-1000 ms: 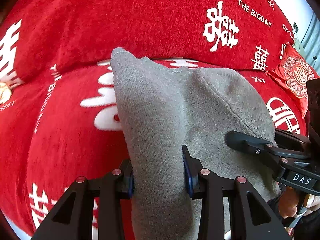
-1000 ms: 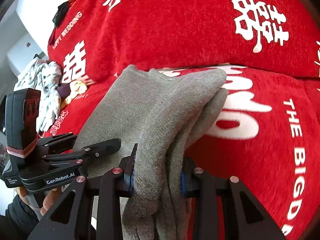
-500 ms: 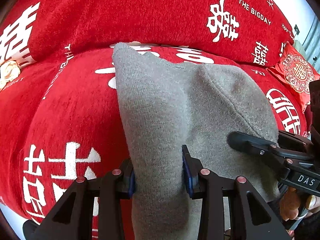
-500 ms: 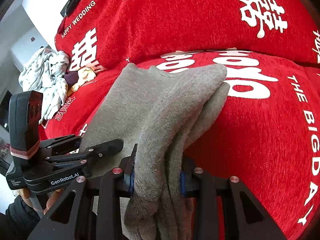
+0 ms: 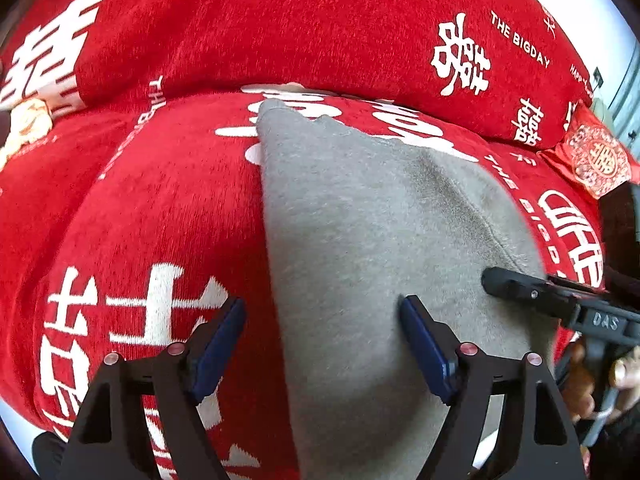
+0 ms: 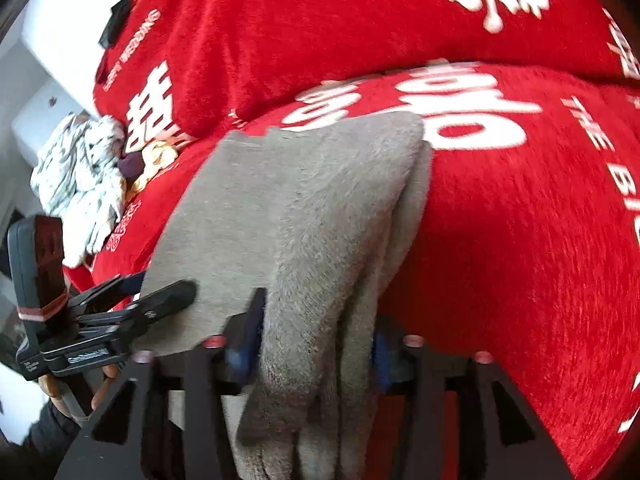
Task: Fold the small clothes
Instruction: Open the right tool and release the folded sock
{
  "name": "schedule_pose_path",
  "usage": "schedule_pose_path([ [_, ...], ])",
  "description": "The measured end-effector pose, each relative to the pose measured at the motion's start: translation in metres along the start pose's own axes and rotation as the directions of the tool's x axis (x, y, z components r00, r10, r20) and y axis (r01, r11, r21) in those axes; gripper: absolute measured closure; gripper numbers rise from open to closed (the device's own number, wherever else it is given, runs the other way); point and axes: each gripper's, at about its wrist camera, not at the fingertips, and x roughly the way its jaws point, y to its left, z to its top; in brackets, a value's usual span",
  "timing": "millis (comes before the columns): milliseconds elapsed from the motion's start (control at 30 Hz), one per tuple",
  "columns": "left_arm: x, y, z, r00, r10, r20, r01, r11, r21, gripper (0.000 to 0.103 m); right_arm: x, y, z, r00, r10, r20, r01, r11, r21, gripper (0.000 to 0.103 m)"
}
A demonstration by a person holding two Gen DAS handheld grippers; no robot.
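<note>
A grey fleece garment (image 5: 372, 240) lies folded on the red sofa cover (image 5: 152, 220), its far edge near the seat's back crease. My left gripper (image 5: 322, 302) is opening. Its left pad stands over bare red cover and its right pad over the cloth, neither pressing, with the garment's left edge between them. My right gripper (image 6: 318, 320) is opening too. The garment's bunched right-hand folds (image 6: 320, 264) still fill the gap between its pads, which look loosened. Each gripper also shows in the other's view: the right gripper (image 5: 516, 284) and the left gripper (image 6: 160, 284).
A heap of white patterned clothes (image 6: 76, 184) lies at the sofa's left end, with a yellowish item (image 6: 156, 160) beside it. A red embroidered cushion (image 5: 596, 160) sits at the right end. The sofa back (image 5: 300, 28) rises behind the garment. A person's hand (image 5: 580, 380) holds the right gripper.
Both grippers came down and toward the seat with the garment, which now rests on it. Both jaws have spread wider, the left one letting go of the cloth's edge.
</note>
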Motion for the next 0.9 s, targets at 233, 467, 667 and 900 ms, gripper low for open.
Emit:
schedule_pose_path([
  [233,-0.031,-0.004,0.03,0.996,0.049,0.069,-0.048,0.999,-0.005,0.022,-0.042,0.0,0.007,0.993,0.02,0.118,-0.021,1.0,0.009,0.038],
  [467,0.03,-0.017,0.069,0.962,0.267,-0.063,-0.263,0.963,0.059,0.022,-0.011,0.038,0.026,0.999,0.046,0.021,-0.042,0.984,-0.173,0.038],
  [667,0.037,-0.013,0.072,0.964,0.253,-0.079,-0.249,0.967,0.058,0.022,0.019,0.015,0.04,0.999,0.041,-0.001,-0.041,0.994,-0.099,0.038],
  [900,-0.005,-0.021,0.042,0.973,0.227,-0.048,-0.223,0.972,0.073,0.022,-0.022,0.062,0.007,0.999,0.035,0.03,-0.026,0.963,-0.268,0.038],
])
